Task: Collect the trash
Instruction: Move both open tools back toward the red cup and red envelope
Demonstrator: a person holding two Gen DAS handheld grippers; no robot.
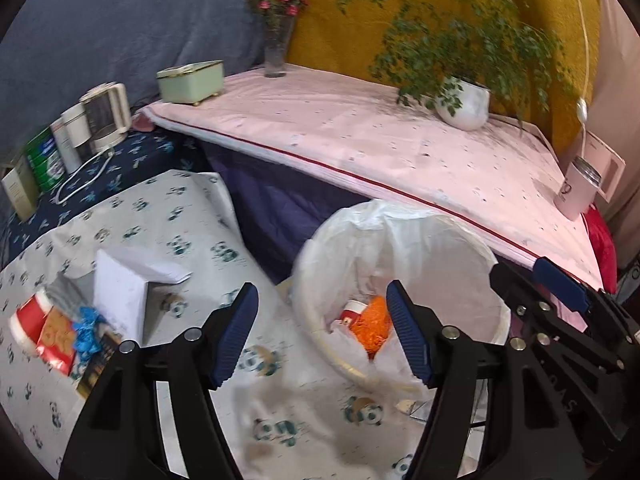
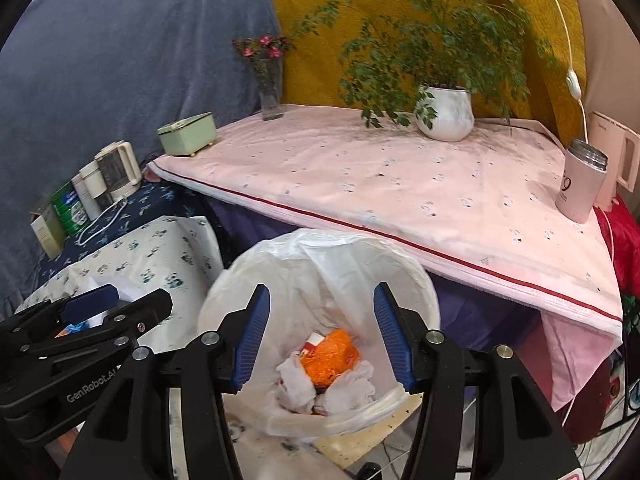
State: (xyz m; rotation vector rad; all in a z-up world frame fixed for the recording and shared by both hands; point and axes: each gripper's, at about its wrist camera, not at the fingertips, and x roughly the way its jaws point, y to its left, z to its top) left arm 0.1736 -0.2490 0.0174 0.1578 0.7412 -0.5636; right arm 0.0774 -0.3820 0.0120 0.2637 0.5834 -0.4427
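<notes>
A bin with a white liner (image 2: 332, 256) stands on the floor between two tables. Inside lie an orange crumpled wrapper (image 2: 330, 356), white tissues (image 2: 296, 384) and a red-and-white cup (image 1: 352, 312). My right gripper (image 2: 322, 292) hangs open over the bin mouth with nothing between its fingers. My left gripper (image 1: 323, 292) is open too, empty, over the bin's left rim (image 1: 316, 320) and the panda-print table edge. On that table lie a red cup (image 1: 28, 320), a snack wrapper (image 1: 56, 340), a blue crumpled scrap (image 1: 88, 328) and a white box (image 1: 124, 296).
Behind the bin a pink-clothed table (image 2: 400, 184) carries a potted plant (image 2: 444, 116), a flower vase (image 2: 270, 92), a green box (image 2: 186, 134) and a pink mug (image 2: 580, 184). A kettle (image 1: 108, 116) and cartons stand far left on a dark cloth.
</notes>
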